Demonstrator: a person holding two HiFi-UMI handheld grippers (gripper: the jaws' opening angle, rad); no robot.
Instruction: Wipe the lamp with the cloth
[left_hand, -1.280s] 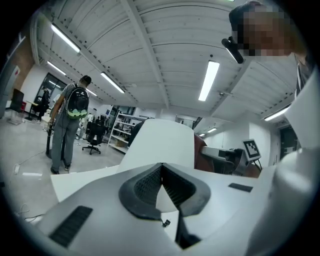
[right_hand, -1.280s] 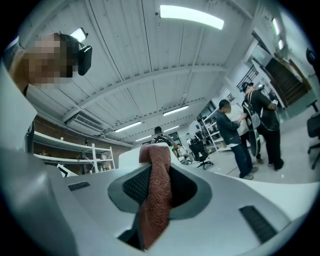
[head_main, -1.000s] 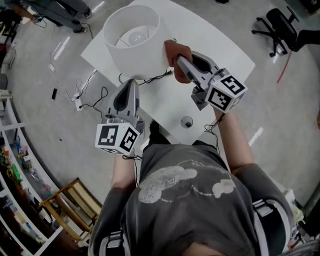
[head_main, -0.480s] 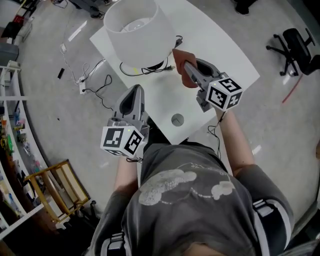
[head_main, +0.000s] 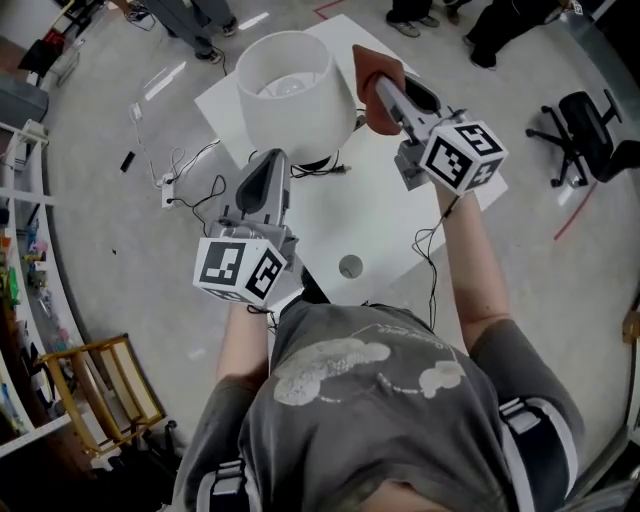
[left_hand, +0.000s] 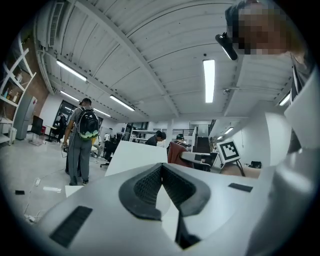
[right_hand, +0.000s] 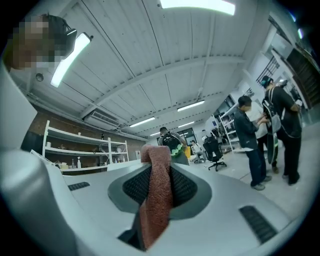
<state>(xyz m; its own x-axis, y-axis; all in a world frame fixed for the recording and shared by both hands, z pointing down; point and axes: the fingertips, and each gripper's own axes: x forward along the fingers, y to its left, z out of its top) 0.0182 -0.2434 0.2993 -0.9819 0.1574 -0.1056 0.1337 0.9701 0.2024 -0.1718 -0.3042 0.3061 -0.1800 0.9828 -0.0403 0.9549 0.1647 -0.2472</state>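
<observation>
Right claw (head_main: 388, 100) pinching my reddish-brown terry cloth (head_main: 372, 72) moved farther, just right of white drum-shade lamp (head_main: 292, 100); left claw (head_main: 272, 162) pressed together.

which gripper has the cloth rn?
The right gripper: a reddish-brown cloth is pinched between its jaws, beside the lamp shade. The left gripper is shut with nothing in it.

Head camera steeply down over left claw (head_main: 272, 160), right claw (head_main: 384, 94); claw cameras close behind jaws.

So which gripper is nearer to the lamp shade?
Right. The right gripper holds the cloth beside the lamp shade; the left gripper sits farther back, on its near side.
</observation>
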